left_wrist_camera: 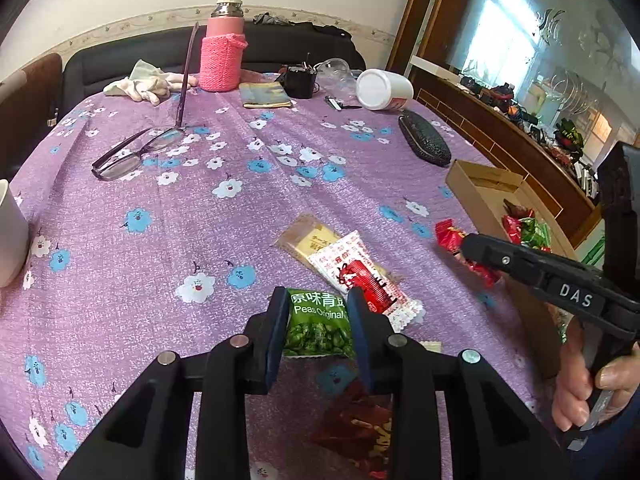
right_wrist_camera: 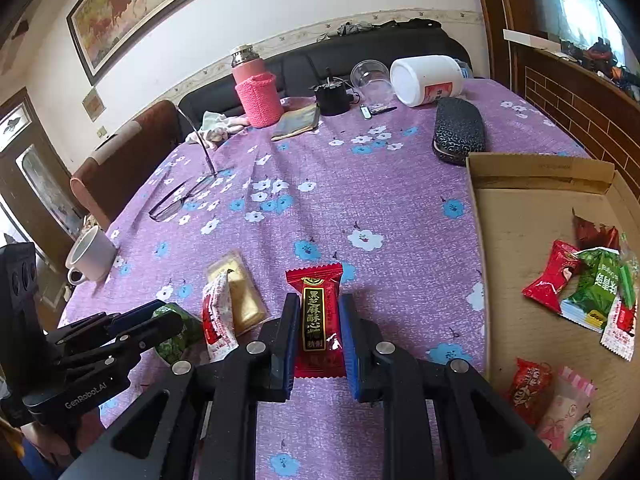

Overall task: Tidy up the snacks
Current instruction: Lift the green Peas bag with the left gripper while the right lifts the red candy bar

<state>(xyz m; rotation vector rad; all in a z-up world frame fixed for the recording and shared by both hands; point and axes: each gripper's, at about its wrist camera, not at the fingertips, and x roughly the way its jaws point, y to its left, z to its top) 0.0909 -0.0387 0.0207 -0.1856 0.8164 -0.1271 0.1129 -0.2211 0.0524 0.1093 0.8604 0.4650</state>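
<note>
My left gripper is shut on a green peas packet, held just above the purple tablecloth; it also shows in the right wrist view. My right gripper is shut on a red candy packet, which also shows in the left wrist view. A red-and-white sachet lies over a gold-brown snack bar on the cloth between the grippers. A cardboard box at the right holds several snacks.
On the table stand a pink-sleeved flask, eyeglasses, a black glasses case, a tipped white jar, a white mug, a small booklet and a crumpled cloth. A dark red wrapper lies under my left gripper.
</note>
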